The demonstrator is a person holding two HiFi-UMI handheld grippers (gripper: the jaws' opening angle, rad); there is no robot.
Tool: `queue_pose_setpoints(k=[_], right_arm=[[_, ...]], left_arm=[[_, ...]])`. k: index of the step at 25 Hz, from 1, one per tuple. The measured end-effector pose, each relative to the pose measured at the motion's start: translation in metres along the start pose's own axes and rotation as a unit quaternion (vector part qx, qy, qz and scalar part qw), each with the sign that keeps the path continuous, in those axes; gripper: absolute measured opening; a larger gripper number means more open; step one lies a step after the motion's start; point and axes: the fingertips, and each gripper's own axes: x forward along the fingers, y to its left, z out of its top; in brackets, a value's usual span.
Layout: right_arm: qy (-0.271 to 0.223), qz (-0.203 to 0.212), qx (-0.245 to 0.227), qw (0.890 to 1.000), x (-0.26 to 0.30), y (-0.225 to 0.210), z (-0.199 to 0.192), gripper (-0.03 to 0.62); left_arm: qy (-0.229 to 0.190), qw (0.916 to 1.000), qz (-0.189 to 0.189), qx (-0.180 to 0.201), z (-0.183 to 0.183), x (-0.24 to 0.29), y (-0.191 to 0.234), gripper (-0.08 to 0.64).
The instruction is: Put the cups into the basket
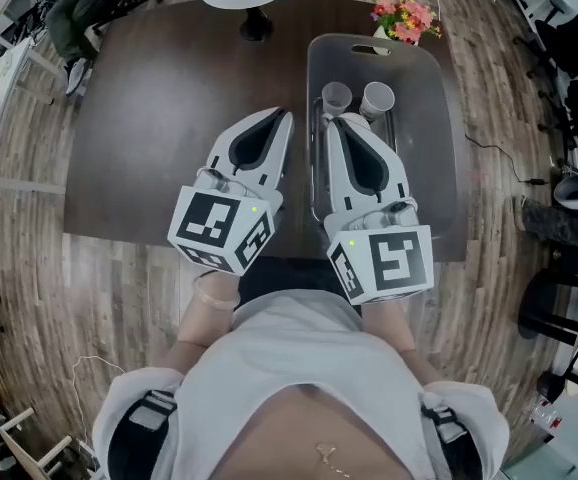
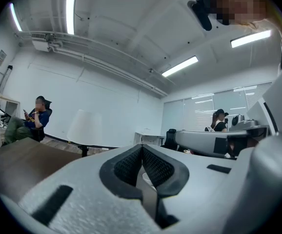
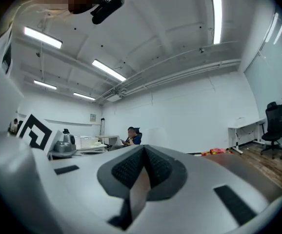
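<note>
From the head view, two pale, thin-walled plastic cups stand upright side by side at the far end of a grey translucent plastic tray, which lies on the dark brown wooden surface. A thin metal wire basket sits on the tray, mostly covered by the right tool. The cups stand right at its far rim, and I cannot tell whether they are inside it or just beyond. The left tool hovers over the surface just beside the tray's left edge. Both tools have their jaws pressed together and carry nothing. In my judgement this fits either empty tools heading for cups that stand outside the basket or tools done with cups already in it, so the next move is not settled. The left gripper view confirms the left tool is closed on nothing. It adds the white-shaded lamp beyond the tray and a small pale rim behind the pads, too small to name. The right gripper view shows the right tool equally closed and empty. It catches only the pink and yellow flowers at the tray's far end, not the cups.
</note>
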Motion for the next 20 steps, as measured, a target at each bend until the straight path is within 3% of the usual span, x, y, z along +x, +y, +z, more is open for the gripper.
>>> queue_pose_setpoints(k=[4, 8, 14, 20], right_arm=[[0.000, 0.048, 0.000, 0.999, 0.021, 0.046, 0.000, 0.011], [0.005, 0.072, -0.010, 0.997, 0.039, 0.087, -0.003, 0.011], [0.005, 0.067, -0.022, 0.997, 0.046, 0.113, -0.003, 0.011], [0.013, 0.048, -0.014, 0.999, 0.046, 0.114, -0.008, 0.011]], left_arm=[[-0.007, 0.9992, 0.040, -0.006, 0.002, -0.031, 0.030, 0.012], [-0.012, 0.9976, 0.067, -0.009, 0.007, -0.063, 0.063, 0.012], [-0.017, 0.9969, 0.076, -0.003, 0.013, -0.088, 0.085, 0.011], [-0.017, 0.9984, 0.054, -0.004, 0.016, -0.094, 0.086, 0.011]])
